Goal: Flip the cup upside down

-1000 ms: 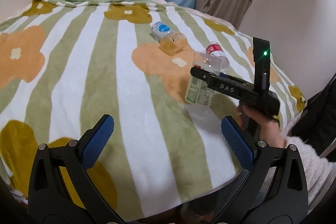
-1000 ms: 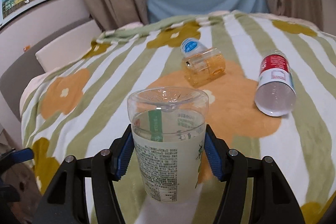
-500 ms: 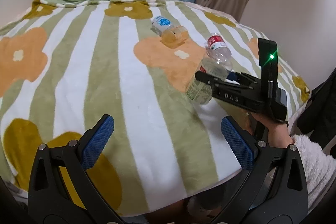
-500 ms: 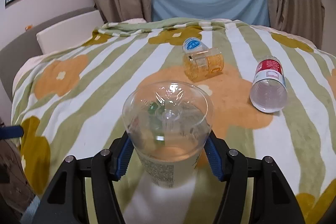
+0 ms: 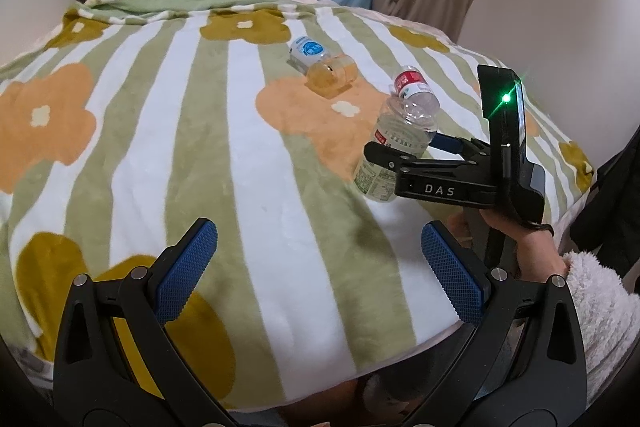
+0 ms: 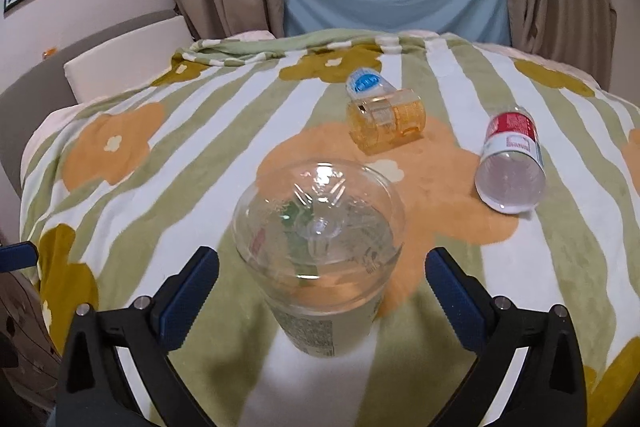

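Observation:
A clear plastic cup with a green printed label stands upside down on the striped blanket, its closed bottom facing up. My right gripper is open, with the blue pads apart on either side of the cup and not touching it. In the left wrist view the same cup stands at the right of the bed, with the right gripper around it. My left gripper is open and empty, low over the near edge of the bed.
A red-labelled clear cup lies on its side at the right. An amber cup and a blue-labelled cup lie together further back. The flowered blanket covers the bed. Curtains and a wall stand behind.
My right gripper has opened and let go of the green-labelled cup, which now stands free on the blanket. The view looks more steeply down on it. The left gripper has barely moved.

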Tool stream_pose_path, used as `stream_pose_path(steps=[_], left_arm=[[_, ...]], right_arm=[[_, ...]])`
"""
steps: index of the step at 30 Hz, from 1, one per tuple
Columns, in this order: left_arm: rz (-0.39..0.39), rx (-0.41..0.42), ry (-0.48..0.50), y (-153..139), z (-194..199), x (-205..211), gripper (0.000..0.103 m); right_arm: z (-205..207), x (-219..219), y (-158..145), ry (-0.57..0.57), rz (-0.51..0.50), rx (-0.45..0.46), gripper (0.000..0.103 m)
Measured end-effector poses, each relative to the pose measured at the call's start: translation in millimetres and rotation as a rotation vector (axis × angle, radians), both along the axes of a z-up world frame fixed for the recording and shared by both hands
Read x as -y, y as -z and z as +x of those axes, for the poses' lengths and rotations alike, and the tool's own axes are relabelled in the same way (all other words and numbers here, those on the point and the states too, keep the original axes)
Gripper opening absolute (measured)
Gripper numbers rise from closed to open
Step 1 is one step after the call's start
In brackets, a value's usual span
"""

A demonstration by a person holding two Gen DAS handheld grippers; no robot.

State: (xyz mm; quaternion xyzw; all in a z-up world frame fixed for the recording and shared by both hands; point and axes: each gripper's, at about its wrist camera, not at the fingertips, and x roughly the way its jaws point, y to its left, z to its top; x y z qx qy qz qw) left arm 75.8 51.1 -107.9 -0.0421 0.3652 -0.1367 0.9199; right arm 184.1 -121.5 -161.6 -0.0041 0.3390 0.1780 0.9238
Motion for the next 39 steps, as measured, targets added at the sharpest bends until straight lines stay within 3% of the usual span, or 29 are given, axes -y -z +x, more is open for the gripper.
stream_pose_path(steps=[11, 15, 19, 23, 26, 30, 39], left_arm=[[0.013, 0.019, -0.021, -10, -3, 0, 0.102], [-0.001, 0.063, -0.027, -29, -4, 3, 0.102], [0.040, 0.155, -0.051, -59, -7, 7, 0.102], [0.048, 0.274, -0.086, -96, -13, 9, 0.102], [0.049, 0.380, -0.127, -123, -24, 11, 0.102], [0.097, 0.511, -0.199, -135, -49, 19, 0.102], [0.118, 0.549, -0.224, -121, -78, 24, 0.102]], right_arm=[[-14, 9, -9, -0.019, 0.034, -0.021, 0.103], [-32, 23, -33, -0.034, 0.014, 0.000, 0.103], [-57, 35, -71, -0.062, -0.034, 0.024, 0.103], [-89, 40, -115, -0.019, -0.075, 0.158, 0.103], [-110, 45, -147, 0.054, -0.046, 0.244, 0.103], [-135, 49, -170, 0.150, -0.032, 0.339, 0.103], [-163, 52, -163, 0.245, 0.006, 0.416, 0.103]])
